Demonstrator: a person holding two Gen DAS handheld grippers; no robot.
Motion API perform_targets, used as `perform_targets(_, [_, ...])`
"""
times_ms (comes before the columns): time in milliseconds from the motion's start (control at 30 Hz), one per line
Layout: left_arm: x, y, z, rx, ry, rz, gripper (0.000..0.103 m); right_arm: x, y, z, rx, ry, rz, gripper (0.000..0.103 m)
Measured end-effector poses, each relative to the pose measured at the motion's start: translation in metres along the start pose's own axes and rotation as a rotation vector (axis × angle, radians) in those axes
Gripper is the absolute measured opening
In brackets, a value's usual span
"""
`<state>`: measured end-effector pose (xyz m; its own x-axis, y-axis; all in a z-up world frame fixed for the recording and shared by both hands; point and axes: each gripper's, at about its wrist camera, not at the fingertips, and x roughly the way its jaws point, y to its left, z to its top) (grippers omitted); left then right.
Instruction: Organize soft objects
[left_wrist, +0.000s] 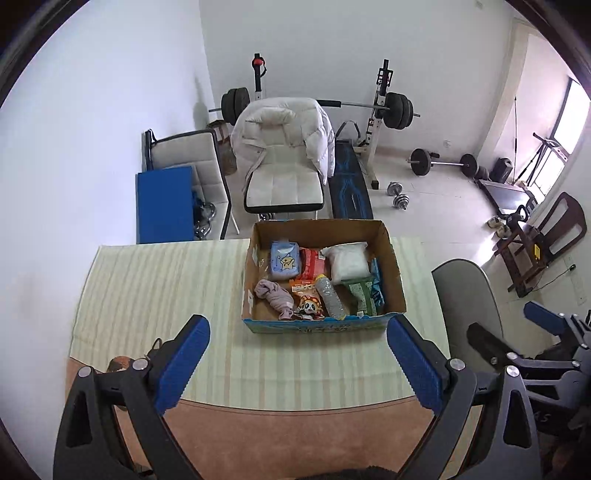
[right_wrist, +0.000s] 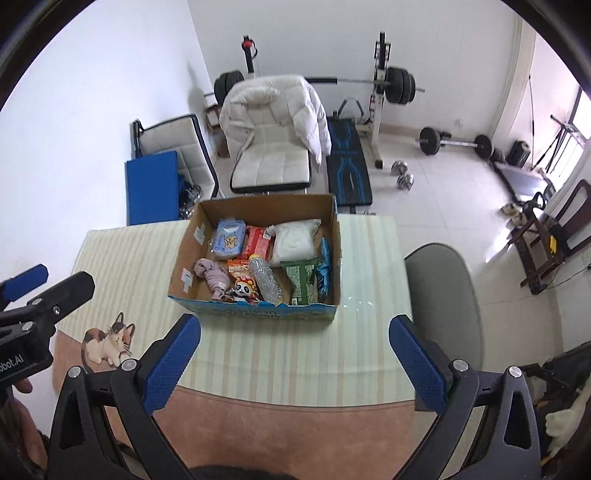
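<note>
A cardboard box (left_wrist: 393, 269) (right_wrist: 334, 254) stands on the striped table. In it lie a blue tissue pack (left_wrist: 283, 259) (right_wrist: 229, 238), a red packet (left_wrist: 312, 264), a white soft bag (left_wrist: 349, 261) (right_wrist: 295, 242), a pink cloth (left_wrist: 275, 295) (right_wrist: 214, 275), a panda toy (left_wrist: 308, 306) (right_wrist: 243, 288), a plastic bottle (left_wrist: 330, 297) (right_wrist: 266, 278) and green and blue packets (left_wrist: 364, 295) (right_wrist: 303, 280). My left gripper (left_wrist: 297, 363) is open and empty, near of the box. My right gripper (right_wrist: 295, 363) is open and empty, also near of the box.
The table (left_wrist: 147, 280) has a striped cloth and a brown near edge with a cat picture (right_wrist: 107, 341). A grey chair (right_wrist: 441, 295) stands right of the table. White chairs (left_wrist: 282, 162), a weight bench and barbells (left_wrist: 441, 162) are behind.
</note>
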<state>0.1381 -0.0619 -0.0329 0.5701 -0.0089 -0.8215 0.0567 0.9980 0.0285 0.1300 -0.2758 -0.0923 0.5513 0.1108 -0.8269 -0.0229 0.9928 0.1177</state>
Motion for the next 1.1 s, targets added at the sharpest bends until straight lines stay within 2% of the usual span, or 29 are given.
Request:
perform_targets(233, [-0.033,0.0,-0.015,-0.02,-0.011,-0.026,0.098,-0.071,0.0,-0.017,0.005,-0.099,-0.019,0.103])
perform_targets(533, [-0.049,-0.002,-0.021,-0.021,-0.059,-0.007,0.098,-0.119,0.004,-0.028,-0.01,-0.161,-0.037,0.103])
perform_targets(700, [-0.056,-0.001,-0.02,-0.016,-0.099,0.024,0.098,-0.132,0.008,-0.026,-0.016,-0.218,-0.096,0.103])
perform_targets(1100, [-0.064,0.005,-0.02,-0.035,-0.129,0.029,0.098,-0.134,0.009,-0.017,-0.015,-0.239,-0.109,0.103])
